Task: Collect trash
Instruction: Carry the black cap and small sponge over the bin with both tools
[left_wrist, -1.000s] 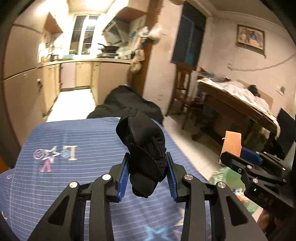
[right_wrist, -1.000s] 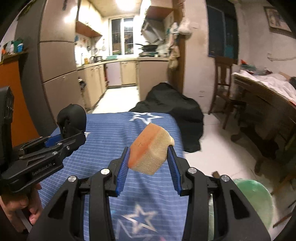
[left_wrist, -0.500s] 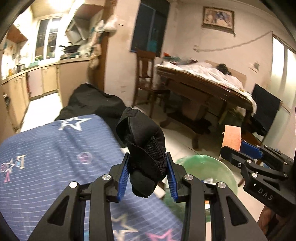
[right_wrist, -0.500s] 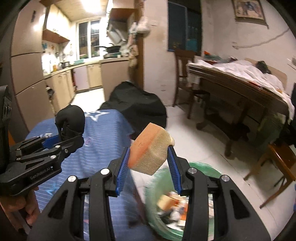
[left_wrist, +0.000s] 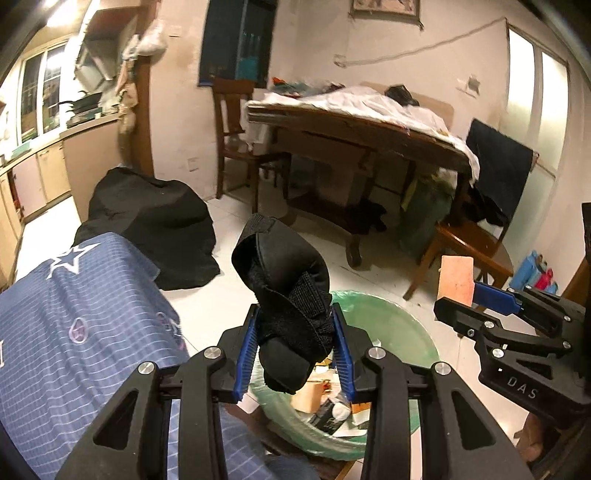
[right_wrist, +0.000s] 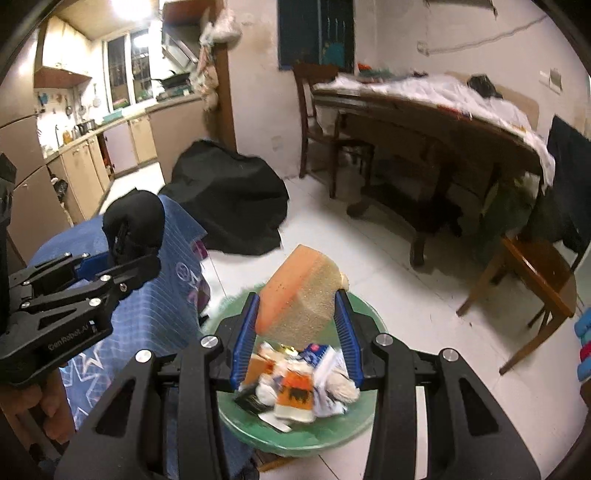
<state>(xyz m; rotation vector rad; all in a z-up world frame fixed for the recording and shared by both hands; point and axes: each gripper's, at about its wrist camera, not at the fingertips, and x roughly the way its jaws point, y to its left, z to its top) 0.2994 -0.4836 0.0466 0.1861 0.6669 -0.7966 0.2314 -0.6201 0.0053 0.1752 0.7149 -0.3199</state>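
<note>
My left gripper (left_wrist: 294, 334) is shut on a black strapped fabric bundle (left_wrist: 284, 295), held above the near rim of a green bin (left_wrist: 399, 328). My right gripper (right_wrist: 297, 325) is shut on an orange and tan sponge (right_wrist: 301, 291), hanging over the same green bin (right_wrist: 332, 435), which holds several wrappers and paper scraps (right_wrist: 299, 384). The right gripper (left_wrist: 458, 295) with its sponge (left_wrist: 456, 278) shows at the right of the left wrist view. At the left of the right wrist view, the left gripper (right_wrist: 125, 258) carries the black bundle (right_wrist: 135, 221).
A blue star-patterned cloth (left_wrist: 74, 332) covers a surface left of the bin. A black heap (left_wrist: 155, 229) lies on the white floor beyond it. A wooden table (left_wrist: 362, 140) with white cloth, chairs (left_wrist: 236, 140) and a stool (right_wrist: 532, 273) stand at the back and right.
Both grippers swung right, off the blue cloth and over the green bin, each keeping its load. The bin and its trash now lie beneath the fingers.
</note>
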